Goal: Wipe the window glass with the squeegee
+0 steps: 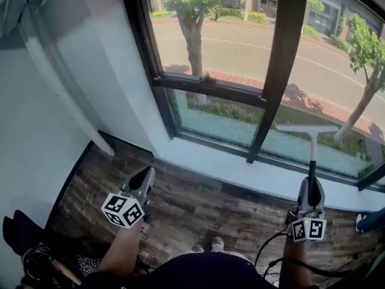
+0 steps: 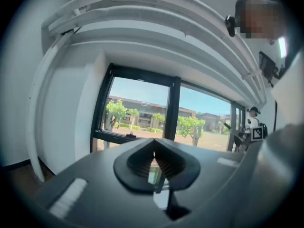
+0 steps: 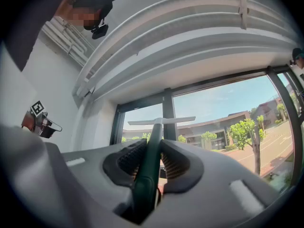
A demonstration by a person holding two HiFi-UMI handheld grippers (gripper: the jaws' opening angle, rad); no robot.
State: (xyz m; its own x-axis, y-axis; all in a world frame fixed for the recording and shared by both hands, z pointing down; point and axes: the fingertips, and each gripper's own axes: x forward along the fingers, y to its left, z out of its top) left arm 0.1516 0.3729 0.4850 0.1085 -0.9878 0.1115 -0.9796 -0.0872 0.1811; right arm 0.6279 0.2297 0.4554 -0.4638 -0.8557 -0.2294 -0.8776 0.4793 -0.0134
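A: Okay, head view?
B: Right claw (image 1: 312, 182) grips squeegee (image 1: 313, 146), blade up by window glass (image 1: 219, 120). Left claw (image 1: 144, 178) hangs over floor (image 1: 198, 206).
A: Left gripper view?
B: Jaws closed, empty.
A: Right gripper view?
B: Jaws clamp green handle.

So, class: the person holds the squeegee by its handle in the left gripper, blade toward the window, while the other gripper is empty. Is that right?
Not quite. The right gripper holds the squeegee: the right gripper view shows its jaws shut on the handle, blade toward the window. The left gripper is the empty one, jaws together.
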